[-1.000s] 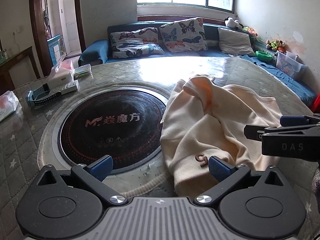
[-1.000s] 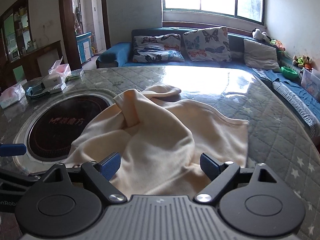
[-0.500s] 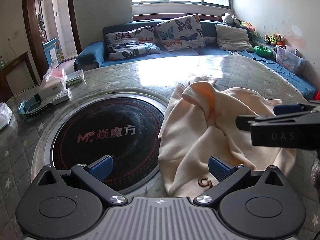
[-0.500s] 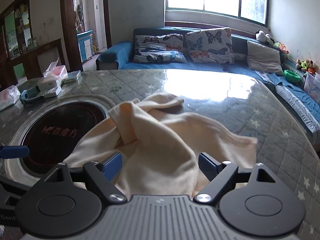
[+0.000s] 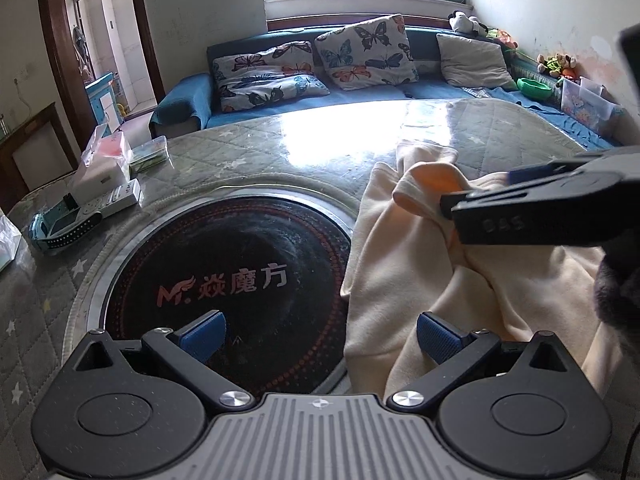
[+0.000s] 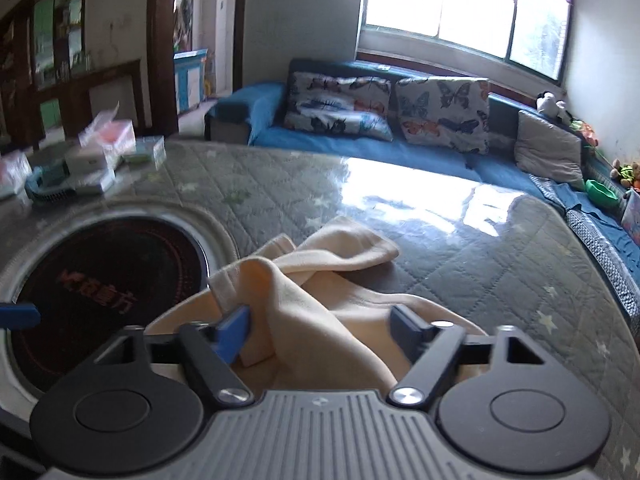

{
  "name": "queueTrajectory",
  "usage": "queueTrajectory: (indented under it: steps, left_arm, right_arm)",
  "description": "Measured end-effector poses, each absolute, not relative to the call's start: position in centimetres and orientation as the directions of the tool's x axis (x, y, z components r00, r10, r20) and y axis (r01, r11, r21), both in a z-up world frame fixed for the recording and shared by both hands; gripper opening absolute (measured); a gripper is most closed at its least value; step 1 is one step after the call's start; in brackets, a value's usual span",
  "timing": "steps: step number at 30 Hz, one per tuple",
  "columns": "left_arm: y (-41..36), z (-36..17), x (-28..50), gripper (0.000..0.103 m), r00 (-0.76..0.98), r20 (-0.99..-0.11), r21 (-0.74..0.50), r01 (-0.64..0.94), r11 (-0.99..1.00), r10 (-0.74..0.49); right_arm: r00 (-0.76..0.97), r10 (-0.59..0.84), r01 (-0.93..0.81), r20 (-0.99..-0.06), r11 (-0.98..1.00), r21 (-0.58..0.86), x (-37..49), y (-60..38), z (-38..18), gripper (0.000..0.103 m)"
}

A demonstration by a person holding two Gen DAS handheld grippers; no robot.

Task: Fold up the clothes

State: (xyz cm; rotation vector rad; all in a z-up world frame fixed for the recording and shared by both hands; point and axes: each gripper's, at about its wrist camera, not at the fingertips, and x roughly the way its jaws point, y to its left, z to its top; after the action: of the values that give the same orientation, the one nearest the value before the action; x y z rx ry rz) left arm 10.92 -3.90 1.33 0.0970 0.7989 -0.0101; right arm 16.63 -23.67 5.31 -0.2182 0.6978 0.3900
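A crumpled cream garment (image 5: 408, 256) lies on the round quilted table, right of the black induction plate (image 5: 224, 264). My left gripper (image 5: 320, 332) is open and empty, low over the plate's near rim, with the garment's left edge by its right finger. My right gripper (image 6: 324, 330) is open, with a raised fold of the garment (image 6: 304, 312) lying between its fingers. It also shows in the left wrist view (image 5: 476, 196), reaching over the garment from the right.
Tissue boxes, a white box and a teal device (image 5: 64, 228) sit at the table's (image 5: 240, 152) far left. A blue sofa with butterfly cushions (image 5: 360, 56) runs behind the table. Toys and a plastic bin (image 5: 584, 100) line the right wall.
My right gripper has moved forward and down into the garment, so a fold now lies between its fingers, which have narrowed. The left gripper has drawn back and left a little, and stays open.
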Motion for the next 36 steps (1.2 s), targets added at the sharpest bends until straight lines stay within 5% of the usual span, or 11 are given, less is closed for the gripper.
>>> queueTrajectory:
  steps: [7,10,25,34,36]
  left_arm:
    - [-3.9,1.9,12.1,0.103,0.711,-0.703,0.082,0.06,0.995,0.015]
    - [-4.5,2.1,12.7,0.103,0.726,-0.687,0.083,0.084,0.993,-0.004]
    - [-8.3,2.3,17.9,0.101,0.741,-0.648,0.02,0.245,0.969,-0.174]
    - [-9.2,0.2,21.2,0.068,0.7,-0.692,0.021,0.263,0.965,-0.175]
    - [-9.2,-0.2,21.4,0.05,0.691,-0.701,0.022,0.267,0.963,-0.176]
  right_arm:
    - [0.673,0.307,-0.403,-0.673,0.915,0.015,17.4,-25.5,5.0,0.018]
    - [0.692,0.297,-0.369,-0.658,0.929,0.032,16.7,-27.2,5.7,0.011]
    - [0.818,0.102,-0.103,-0.567,0.994,0.03,9.8,-38.6,8.1,0.01]
    - [0.782,0.127,-0.083,-0.611,0.992,0.1,9.4,-40.8,6.8,0.015]
    - [0.773,0.155,-0.103,-0.615,0.987,0.12,10.1,-40.5,6.6,0.026]
